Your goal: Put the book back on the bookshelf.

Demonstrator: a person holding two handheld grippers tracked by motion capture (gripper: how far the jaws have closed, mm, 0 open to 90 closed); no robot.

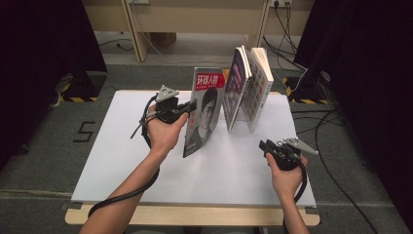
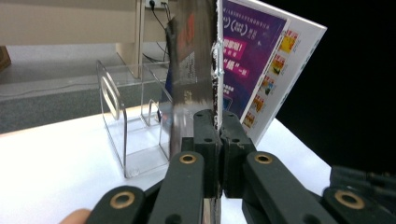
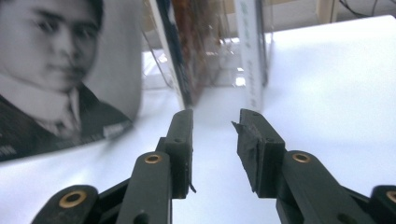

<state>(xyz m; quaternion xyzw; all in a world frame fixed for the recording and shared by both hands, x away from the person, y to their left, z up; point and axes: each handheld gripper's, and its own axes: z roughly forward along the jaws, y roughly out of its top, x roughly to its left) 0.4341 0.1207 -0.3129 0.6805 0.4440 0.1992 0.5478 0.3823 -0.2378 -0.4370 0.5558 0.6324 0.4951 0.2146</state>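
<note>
The left gripper (image 1: 191,105) is clamped on the magazine's (image 1: 204,109) edge, holding it upright; the clear rack (image 2: 135,126) with standing books (image 1: 248,87) lies just beyond. The right gripper (image 1: 263,145) stands half open and empty, low over the surface (image 1: 122,146), farther off.

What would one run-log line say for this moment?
left gripper: shut on magazine, held upright | right gripper: open, empty, low over table | books: standing in clear rack
</note>
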